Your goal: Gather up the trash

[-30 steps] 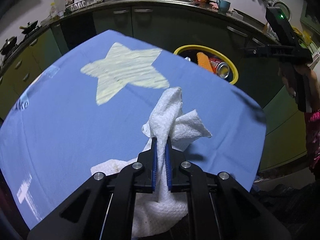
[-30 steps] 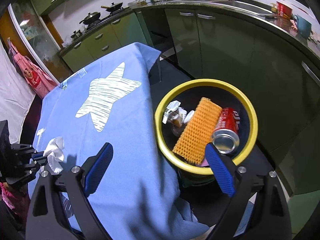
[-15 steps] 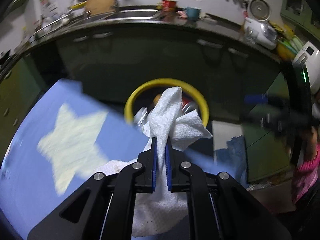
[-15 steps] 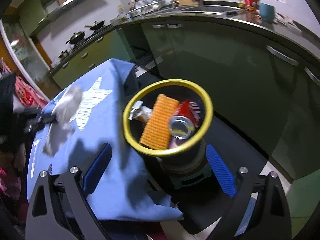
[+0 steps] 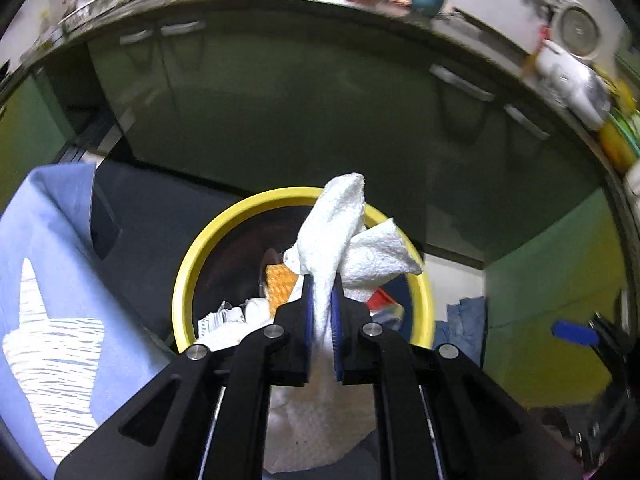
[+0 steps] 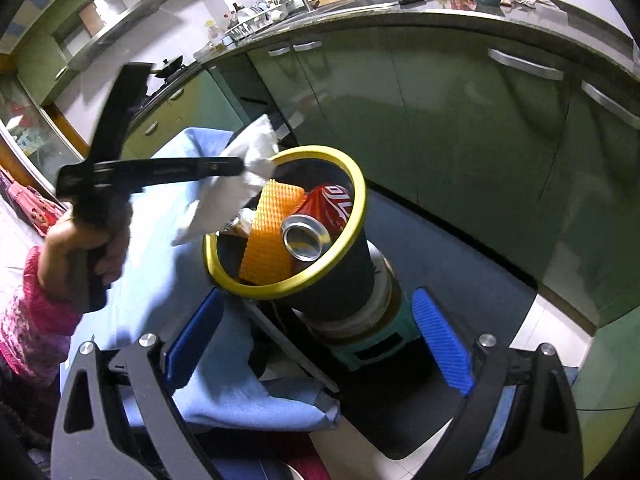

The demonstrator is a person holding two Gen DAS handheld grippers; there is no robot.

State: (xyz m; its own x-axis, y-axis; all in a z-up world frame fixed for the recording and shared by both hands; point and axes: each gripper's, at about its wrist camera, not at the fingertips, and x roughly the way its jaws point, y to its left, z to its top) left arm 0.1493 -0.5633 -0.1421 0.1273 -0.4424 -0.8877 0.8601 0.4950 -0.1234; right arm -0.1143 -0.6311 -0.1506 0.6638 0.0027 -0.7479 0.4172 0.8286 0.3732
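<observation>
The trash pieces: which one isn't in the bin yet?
The white paper towel, pinched in the left gripper. The can and orange sponge already lie inside the bin.

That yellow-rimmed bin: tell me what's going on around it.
The left gripper is shut on a crumpled white paper towel and holds it over the near edge of the yellow-rimmed bin. The towel has not been released. An orange sponge, a red soda can and some wrappers already lie in the bin. The right gripper is open and holds nothing.
</observation>
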